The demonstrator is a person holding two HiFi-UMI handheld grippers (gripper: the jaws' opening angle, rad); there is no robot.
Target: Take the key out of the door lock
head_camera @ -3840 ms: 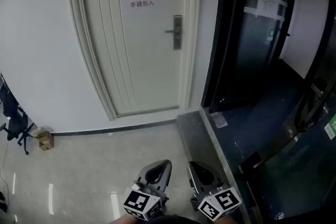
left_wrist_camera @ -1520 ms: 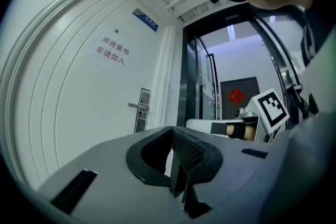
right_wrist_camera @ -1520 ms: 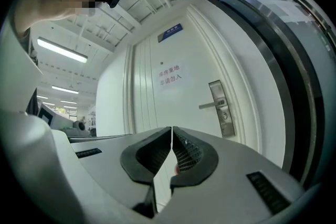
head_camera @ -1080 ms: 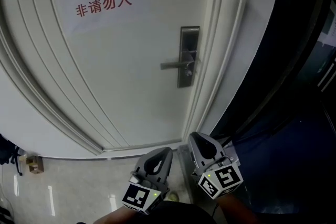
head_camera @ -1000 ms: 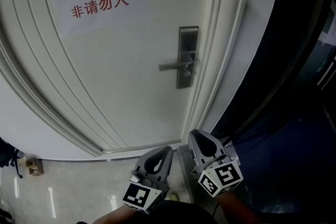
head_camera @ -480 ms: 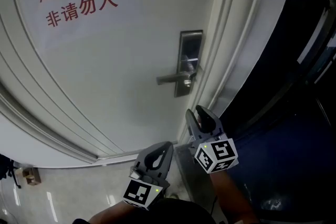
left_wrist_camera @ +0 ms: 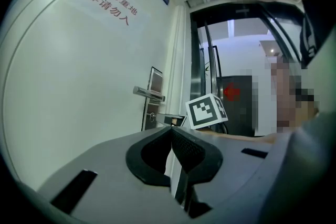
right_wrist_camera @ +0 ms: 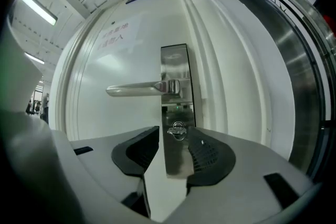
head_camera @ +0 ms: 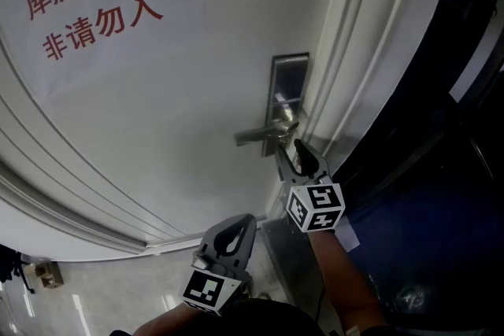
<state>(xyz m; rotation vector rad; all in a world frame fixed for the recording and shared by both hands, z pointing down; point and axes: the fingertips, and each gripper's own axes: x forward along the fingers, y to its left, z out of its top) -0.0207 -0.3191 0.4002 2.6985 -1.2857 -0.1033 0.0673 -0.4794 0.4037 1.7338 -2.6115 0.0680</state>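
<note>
A silver key (right_wrist_camera: 177,130) sticks out of the steel lock plate (right_wrist_camera: 176,76), below the lever handle (right_wrist_camera: 139,90) of the white door (head_camera: 157,130). My right gripper (right_wrist_camera: 174,137) is raised to the lock, and its jaws are opening. The key shows in the gap just ahead of the tips, and the pads do not press on it. In the head view the right gripper (head_camera: 293,155) sits just under the handle (head_camera: 258,136). My left gripper (head_camera: 235,230) hangs low, away from the door. Its jaws (left_wrist_camera: 170,132) are shut and hold nothing.
A white sign with red characters (head_camera: 90,0) is stuck on the door. The moulded door frame (head_camera: 358,75) runs along the right of the lock, with dark glass panels (head_camera: 441,193) beyond it. A small cardboard box (head_camera: 41,274) lies on the tiled floor at the lower left.
My right gripper has risen from waist height to the lock plate, and its jaws have gone from shut to open. The view has moved closer to the door. The left gripper stayed low.
</note>
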